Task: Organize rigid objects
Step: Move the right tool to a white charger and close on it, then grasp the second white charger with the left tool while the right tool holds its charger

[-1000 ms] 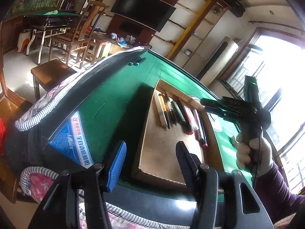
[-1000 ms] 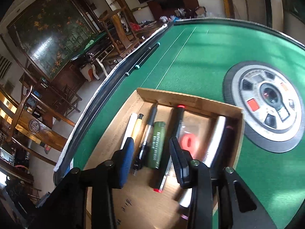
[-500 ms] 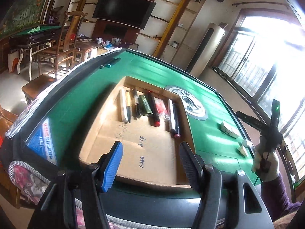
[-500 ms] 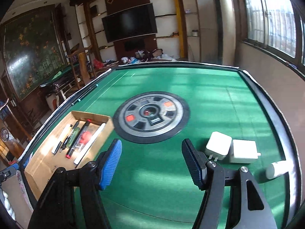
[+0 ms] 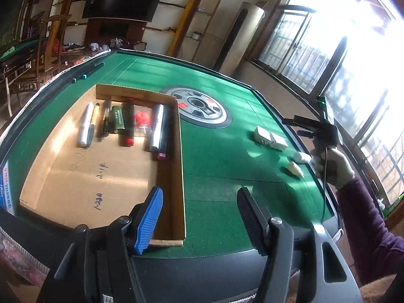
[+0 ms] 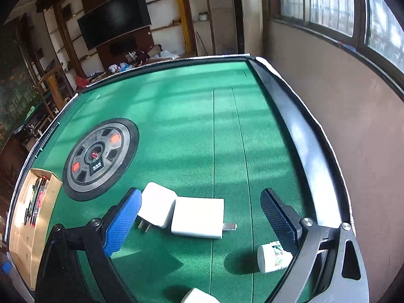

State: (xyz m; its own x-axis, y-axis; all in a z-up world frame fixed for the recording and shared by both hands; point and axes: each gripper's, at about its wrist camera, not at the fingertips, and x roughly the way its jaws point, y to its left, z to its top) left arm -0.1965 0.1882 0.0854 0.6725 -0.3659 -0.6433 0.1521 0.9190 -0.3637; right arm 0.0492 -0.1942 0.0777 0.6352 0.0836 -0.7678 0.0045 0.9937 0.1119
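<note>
Now the right gripper (image 6: pixel 199 217) hangs over the near right part of the green table (image 6: pixel 192 126), and its jaws have just been opening; they stand spread wide with nothing pinched. Below and between the blue pads (image 6: pixel 121 224) lie two white chargers: the left charger (image 6: pixel 157 207), with its prongs pointing toward the camera, touches the right charger (image 6: pixel 198 217), whose plug tip points right. A small white bottle (image 6: pixel 272 257) with a green print lies on its side just beside the right finger, near the table's black rim. The corner of another white thing (image 6: pixel 197 296) shows at the bottom edge; what it is cannot be told.

The left gripper (image 5: pixel 199 217) hovers at the near edge of the table, jaws parted and holding nothing. Its blue pad sits over the near right corner of the cardboard tray (image 5: pixel 181 176). At the tray's far end the sorted things lie side by side: a silver pen (image 5: pixel 84 126), a dark pen (image 5: pixel 104 118), a green tube (image 5: pixel 118 120), a black marker with a red cap (image 5: pixel 127 121), a small packet with a red piece (image 5: pixel 142 122), and two more markers (image 5: pixel 161 131). Right of the tray sits the round dial (image 5: pixel 202 106) in the table's middle. In the left view a gloved hand (image 5: pixel 330 166) with a purple sleeve (image 5: pixel 366 222) holds the right gripper above the chargers.
</note>
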